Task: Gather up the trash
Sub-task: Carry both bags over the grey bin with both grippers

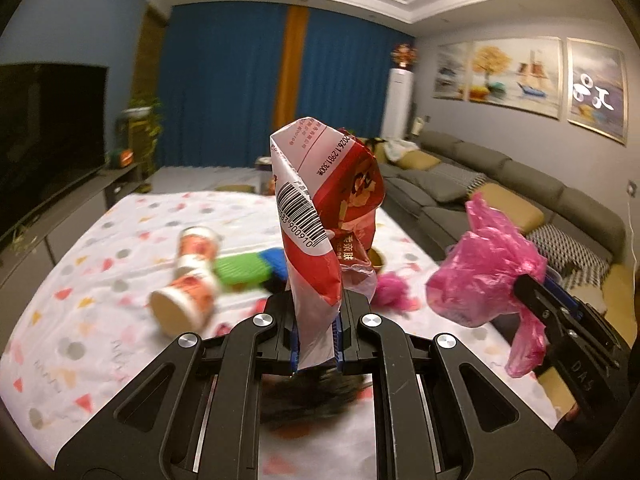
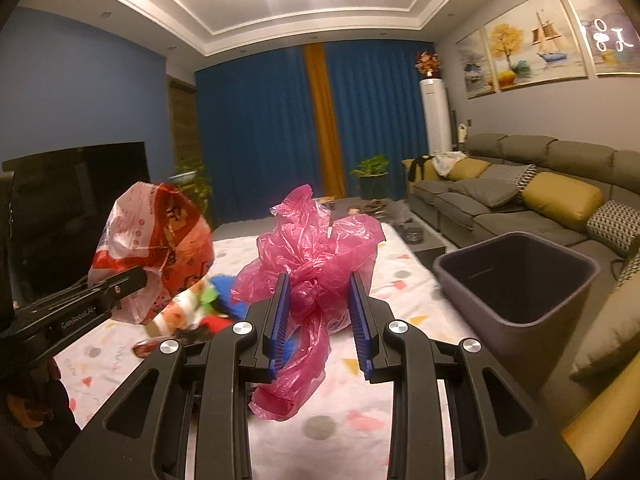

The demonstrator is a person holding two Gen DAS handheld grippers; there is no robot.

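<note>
Left wrist: tongs [image 1: 316, 332] clamp red wrapper [image 1: 320, 208].

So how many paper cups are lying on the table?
2. One paper cup lies on its side nearest the camera, its open mouth facing us. The second cup lies just behind it, touching it. The held wrapper may hide more.

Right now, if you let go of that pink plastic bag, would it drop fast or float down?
Probably float. The pink plastic bag looks thin and see-through, so likely very light. It is crumpled and a tail droops below the right gripper, so it seems floppy, not stiff. It might drift past the bin unless released close above it.
</note>
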